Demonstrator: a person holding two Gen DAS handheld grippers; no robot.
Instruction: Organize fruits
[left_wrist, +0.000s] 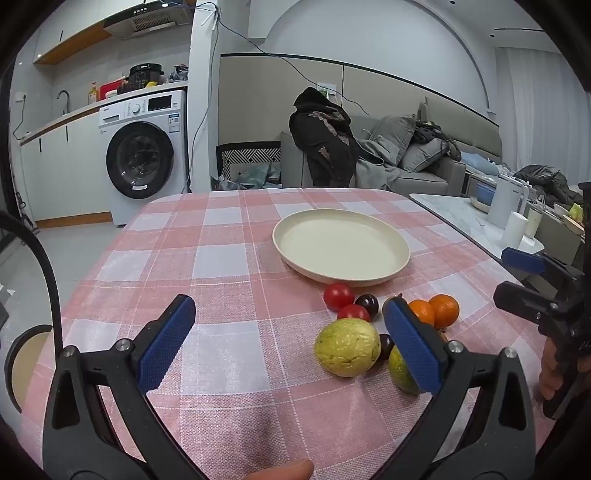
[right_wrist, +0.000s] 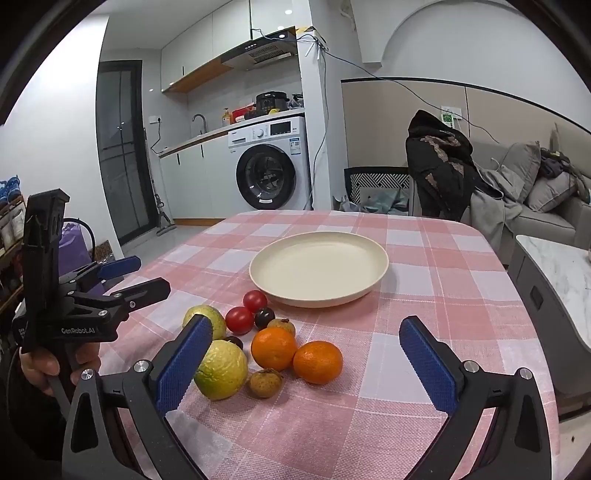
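A round cream plate (right_wrist: 319, 269) sits bare on the pink checked table (right_wrist: 424, 295). Just in front of it cluster two oranges (right_wrist: 273, 348), two yellow-green guavas (right_wrist: 221, 369), red tomatoes (right_wrist: 240, 320), dark plums (right_wrist: 264, 317) and what may be longans (right_wrist: 265, 383). The left tool (left_wrist: 291, 343) and right tool (right_wrist: 306, 363) both gape wide, holding nothing, short of the plate.

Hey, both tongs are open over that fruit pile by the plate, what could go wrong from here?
1. The fruits sit tightly bunched: closing on an orange may knock the small brown fruit rolling.
2. The tomatoes are soft and could get squashed.
3. The left tongs and right tongs hover close together and could collide.
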